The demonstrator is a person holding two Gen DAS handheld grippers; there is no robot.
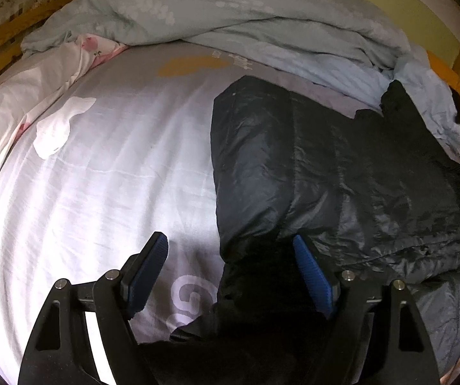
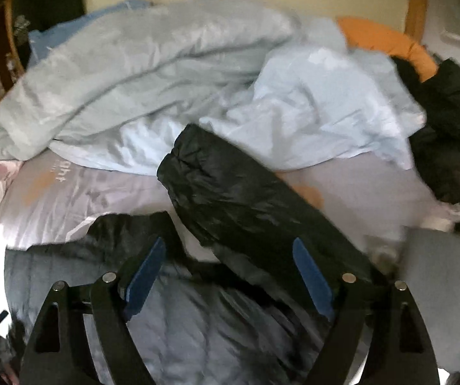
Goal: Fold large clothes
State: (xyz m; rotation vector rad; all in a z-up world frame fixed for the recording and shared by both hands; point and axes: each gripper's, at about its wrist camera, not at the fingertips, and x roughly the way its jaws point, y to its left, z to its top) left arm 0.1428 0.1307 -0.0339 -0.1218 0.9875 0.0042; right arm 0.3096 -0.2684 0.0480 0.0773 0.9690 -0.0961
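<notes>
Both claws gape wide, gripping nothing: left claw [image 1: 230,250] over the black jacket [image 1: 342,166] edge, right claw [image 2: 230,253] over its sleeve [image 2: 236,192]. Jacket lies on the bed [image 1: 101,176], near a crumpled quilt [image 1: 230,12].

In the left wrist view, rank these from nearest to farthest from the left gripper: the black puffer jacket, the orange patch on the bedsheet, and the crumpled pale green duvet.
1. black puffer jacket, partly between the left gripper fingers, on the right.
2. orange patch, printed on the bedsheet, upper middle.
3. pale green duvet, heaped along the top.
</notes>
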